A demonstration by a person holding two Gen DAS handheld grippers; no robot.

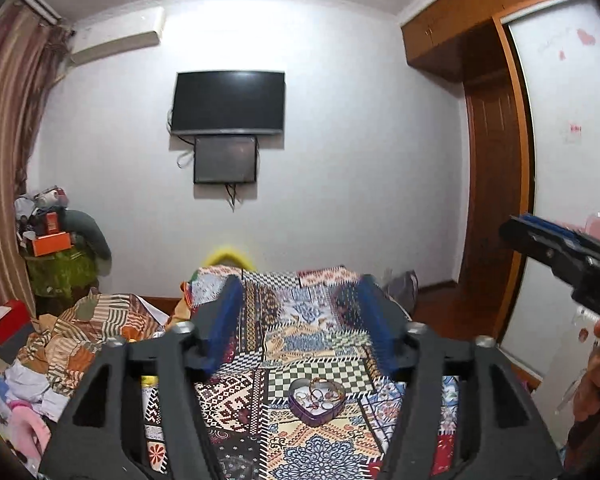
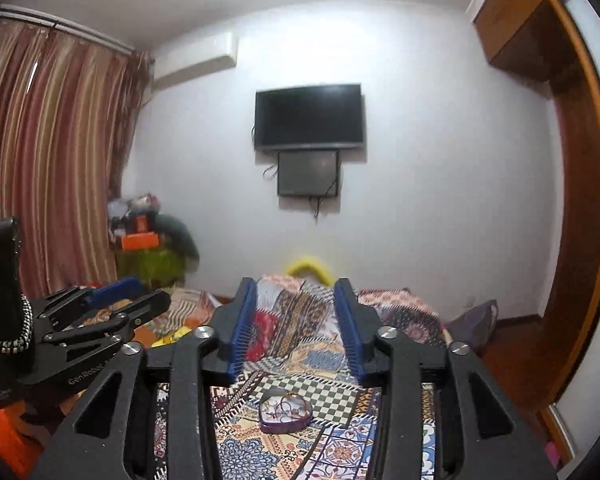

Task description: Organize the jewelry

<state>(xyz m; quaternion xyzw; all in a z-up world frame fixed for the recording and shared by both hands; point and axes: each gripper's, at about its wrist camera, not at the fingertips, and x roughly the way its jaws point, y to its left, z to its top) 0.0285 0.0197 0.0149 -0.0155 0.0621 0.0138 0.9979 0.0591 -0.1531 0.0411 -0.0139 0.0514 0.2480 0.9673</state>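
A purple heart-shaped box (image 1: 317, 402) lies open on the patterned bedspread (image 1: 296, 320), with several rings and bangles inside it. It also shows in the right wrist view (image 2: 285, 416). My left gripper (image 1: 298, 322) is open and empty, raised above and behind the box. My right gripper (image 2: 296, 330) is open and empty too, held above the box. The right gripper shows at the right edge of the left wrist view (image 1: 560, 248). The left gripper shows at the left of the right wrist view (image 2: 112, 308).
A pile of patterned cloth and clothes (image 1: 80, 340) lies left of the bed. A red box (image 1: 8, 320) and orange boxes (image 1: 50, 242) stand at the left. A television (image 1: 228, 102) hangs on the far wall. A wooden wardrobe (image 1: 496, 184) stands right.
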